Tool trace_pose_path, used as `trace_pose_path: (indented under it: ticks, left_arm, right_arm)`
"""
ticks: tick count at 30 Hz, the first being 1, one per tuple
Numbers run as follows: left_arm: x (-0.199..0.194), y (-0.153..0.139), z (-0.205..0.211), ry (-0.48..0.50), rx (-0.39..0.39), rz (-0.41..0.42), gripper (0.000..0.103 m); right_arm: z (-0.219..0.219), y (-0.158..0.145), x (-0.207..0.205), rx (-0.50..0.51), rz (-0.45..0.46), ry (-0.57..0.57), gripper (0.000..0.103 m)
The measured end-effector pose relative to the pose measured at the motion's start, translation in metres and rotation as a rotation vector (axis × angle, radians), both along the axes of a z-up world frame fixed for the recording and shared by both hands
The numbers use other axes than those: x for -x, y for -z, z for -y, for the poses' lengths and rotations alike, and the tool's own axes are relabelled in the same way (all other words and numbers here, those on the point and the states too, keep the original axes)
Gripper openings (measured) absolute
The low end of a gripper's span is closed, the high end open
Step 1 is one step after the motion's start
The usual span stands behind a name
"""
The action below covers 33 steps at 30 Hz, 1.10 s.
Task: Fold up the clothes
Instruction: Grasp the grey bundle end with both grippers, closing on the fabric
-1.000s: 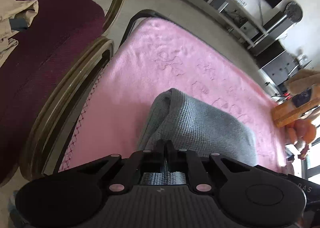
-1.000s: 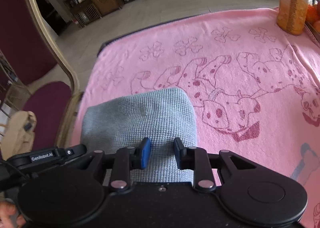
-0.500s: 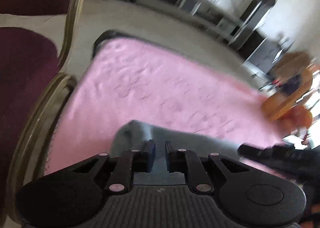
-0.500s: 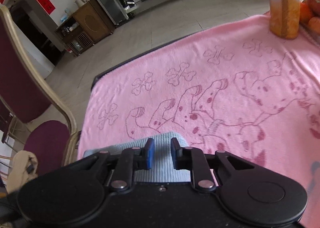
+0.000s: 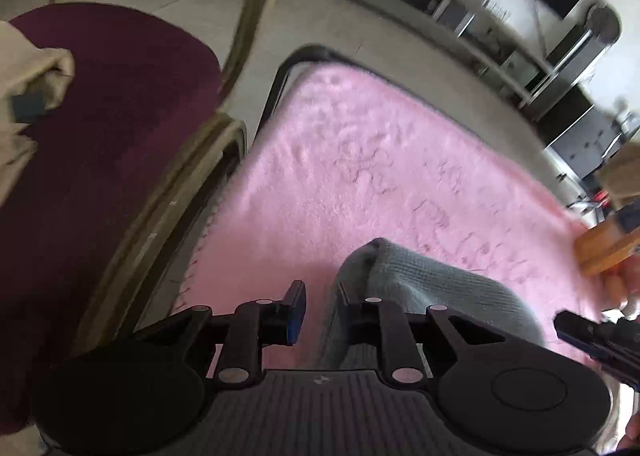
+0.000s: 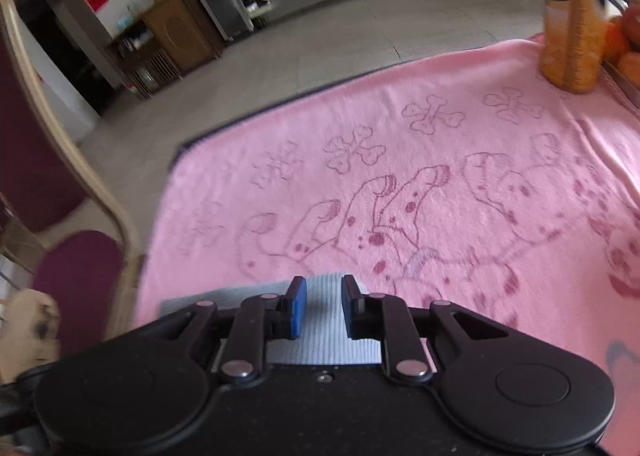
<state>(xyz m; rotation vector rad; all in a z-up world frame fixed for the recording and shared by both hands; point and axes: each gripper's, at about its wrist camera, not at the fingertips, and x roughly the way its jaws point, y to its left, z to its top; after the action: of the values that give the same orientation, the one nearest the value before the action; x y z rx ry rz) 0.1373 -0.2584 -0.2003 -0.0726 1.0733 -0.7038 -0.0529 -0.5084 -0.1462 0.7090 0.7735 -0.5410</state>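
Knit: grey-blue garment [image 5: 436,296], soft waffle weave, already doubled over into a thick bundle — lies at the near edge of the pink blanket [image 5: 360,175], under both grippers.
Handling: judged light, limp and compressible; unlikely to slip on fleece, but layers may slide apart if only the top one is taken.
Where to grip: judged best at the rounded fold corner or along a doubled edge, pinching all layers at once.
Left gripper [image 5: 320,308]: jaws opening; the garment's folded edge sits by the right-hand finger, and the gap between the pads shows mostly blanket — nothing pressed.
Right gripper [image 6: 323,306]: jaws slightly parted above the garment's flat top [image 6: 324,336]; cloth shows through the gap, no pinch visible.
Chair [image 5: 112,159]: maroon seat, brass-coloured frame, just beside the blanket's left edge; beige cloth [image 5: 28,95] piled on it.
Blanket print: bones and spotted dogs [image 6: 400,215]; bare surface ahead of the garment.
Far right: amber bottle [image 6: 572,35] and oranges [image 6: 628,43], well apart from the garment.
Obstruction: none between grippers and garment; chair frame crowds the left side.
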Motion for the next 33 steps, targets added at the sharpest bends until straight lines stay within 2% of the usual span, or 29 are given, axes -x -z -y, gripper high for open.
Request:
trace_pose_path:
  ticks: [4,9,11,13,16,18,20,23,24,25,26,28,29,33]
  left_arm:
    - [0.029,-0.018,-0.035,0.054,0.119,-0.032,0.022]
    - [0.075,-0.024,-0.061,0.150,0.179,-0.042,0.022]
    - [0.088,-0.025,-0.063,0.154,0.163,-0.016,0.021]
    - [0.092,-0.020,-0.059,0.139,0.111,0.001,0.020]
    - [0.086,-0.005,-0.050,0.111,-0.011,-0.005,0.015]
    - [0.080,0.007,-0.046,0.101,-0.076,-0.036,0.020]
    - [0.079,0.008,-0.046,0.104,-0.078,-0.044,0.021]
    - [0.081,0.002,-0.052,0.115,-0.046,-0.035,0.018]
    - [0.080,-0.001,-0.057,0.114,-0.004,-0.041,0.018]
    - [0.078,-0.004,-0.062,0.109,0.040,-0.053,0.021]
    - [0.076,-0.005,-0.067,0.102,0.081,-0.066,0.029]
    - [0.071,-0.009,-0.076,0.087,0.162,-0.092,0.041]
    - [0.069,-0.008,-0.079,0.071,0.168,-0.106,0.042]
    - [0.061,0.004,-0.087,-0.008,0.103,-0.165,0.048]
  right_arm:
    - [-0.014,-0.036,0.045,-0.030,0.005,-0.020,0.030]
    - [-0.040,-0.060,0.097,-0.017,0.044,-0.075,0.033]
    - [-0.051,-0.052,0.104,-0.015,0.052,-0.113,0.032]
    - [-0.060,-0.037,0.102,-0.034,0.067,-0.132,0.029]
    - [-0.072,-0.008,0.089,-0.066,0.062,-0.150,0.029]
    - [-0.078,0.011,0.080,-0.055,0.013,-0.156,0.028]
    - [-0.083,0.026,0.073,-0.033,-0.047,-0.157,0.028]
    - [-0.081,0.023,0.085,-0.054,-0.024,-0.146,0.028]
    - [-0.078,0.018,0.091,-0.059,-0.007,-0.141,0.028]
    - [-0.076,0.014,0.096,-0.065,0.010,-0.136,0.029]
    - [-0.074,0.009,0.102,-0.076,0.028,-0.129,0.030]
    - [-0.068,0.003,0.114,-0.115,0.073,-0.112,0.040]
    - [-0.066,0.000,0.121,-0.136,0.094,-0.102,0.041]
    - [-0.056,0.004,0.135,-0.231,0.140,-0.047,0.051]
